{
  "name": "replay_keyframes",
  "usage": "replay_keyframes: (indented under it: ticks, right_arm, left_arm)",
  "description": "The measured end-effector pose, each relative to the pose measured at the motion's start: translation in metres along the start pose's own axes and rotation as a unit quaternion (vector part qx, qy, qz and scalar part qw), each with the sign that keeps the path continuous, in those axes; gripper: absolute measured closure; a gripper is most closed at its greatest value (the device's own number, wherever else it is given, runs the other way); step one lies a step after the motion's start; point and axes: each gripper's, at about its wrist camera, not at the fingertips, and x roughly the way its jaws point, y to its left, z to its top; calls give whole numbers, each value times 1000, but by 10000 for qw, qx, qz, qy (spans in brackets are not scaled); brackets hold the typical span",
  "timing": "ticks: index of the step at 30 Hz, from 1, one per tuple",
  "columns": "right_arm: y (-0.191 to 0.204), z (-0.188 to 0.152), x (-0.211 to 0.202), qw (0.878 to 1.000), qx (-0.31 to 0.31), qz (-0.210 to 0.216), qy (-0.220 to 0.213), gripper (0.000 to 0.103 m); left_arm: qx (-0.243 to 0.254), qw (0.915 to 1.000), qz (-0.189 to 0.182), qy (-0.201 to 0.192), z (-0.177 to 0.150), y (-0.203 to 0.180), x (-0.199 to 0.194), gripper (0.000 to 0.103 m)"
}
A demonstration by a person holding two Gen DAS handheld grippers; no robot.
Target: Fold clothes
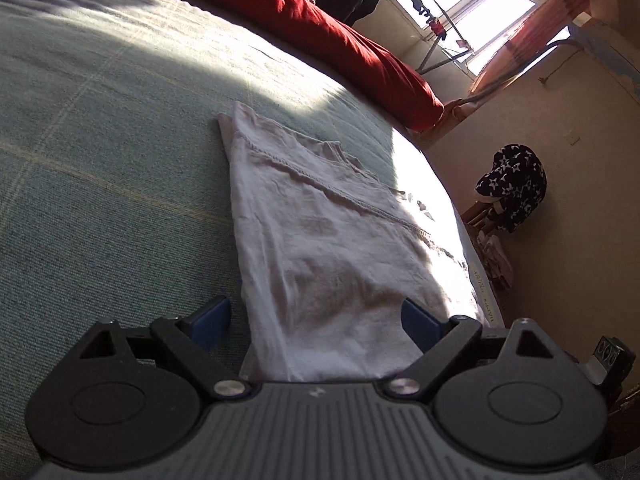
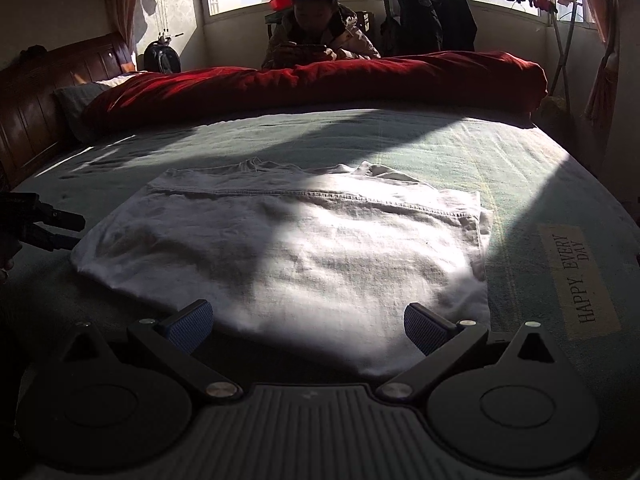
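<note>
Right wrist: gripper (image 2: 308, 322) wide over shirt (image 2: 304, 248)

Left black two-finger gripper (image 1: 316, 320): blue textured pads, silver pivot screws, ribbed grey housing. Right black two-finger gripper (image 2: 308, 324): identical.

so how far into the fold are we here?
Partly done: the white garment lies flat on the green bed sheet, with a hemmed layer already turned over its far side. In hand: nothing. The left gripper and right gripper are both open at its near edges. Left, probably: grip an edge, fold to a compact stack.
</note>
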Motion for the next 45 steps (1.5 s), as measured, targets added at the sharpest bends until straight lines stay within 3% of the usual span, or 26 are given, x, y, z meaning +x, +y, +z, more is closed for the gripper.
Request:
replay_keyframes:
  ticks: [8,14,18,21,24,26,29,34,38,41,45]
  right_arm:
    - [22,9,13,9997,-194,-15,156,0]
    - [37,12,23,9988,-382,55,286,0]
    - [42,13,28,9984,-456,44,338,0]
    - [44,14,31,9981,-495,26,370,0]
    - [44,15,36,9980,-476,19,426,0]
    - [46,15,38,9978,-482,26,445,0]
    - [49,16,39,9975,-544,49,445,0]
    - [48,14,41,9974,-519,16,491,0]
    - [39,13,40,9978,-446,-57,493,0]
    - [28,13,43,9982,-327,-136,486,0]
    - [14,11,47,9988,-132,-191,421,0]
  left_arm:
    - [-152,9952,-962,8,-6,10,3,11]
    - [-118,9901,-1395,131,-14,13,-2,8]
    - [-107,9922,-1154,464,-26,18,-1,8]
    - [87,9952,-907,366,-31,15,-11,8]
    - [266,9961,-843,-1,-25,6,-25,8]
    - [355,9942,-989,-218,-19,0,-31,8]
    - [447,9895,-1361,-202,-13,-8,-23,7]
    - [283,9966,-723,274,-20,1,3,8]
    - [123,9984,-535,128,-24,3,-11,8]
    - [726,9973,-108,-35,-21,-21,-23,8]
    - [1603,9861,414,-143,-21,-60,-14,7]
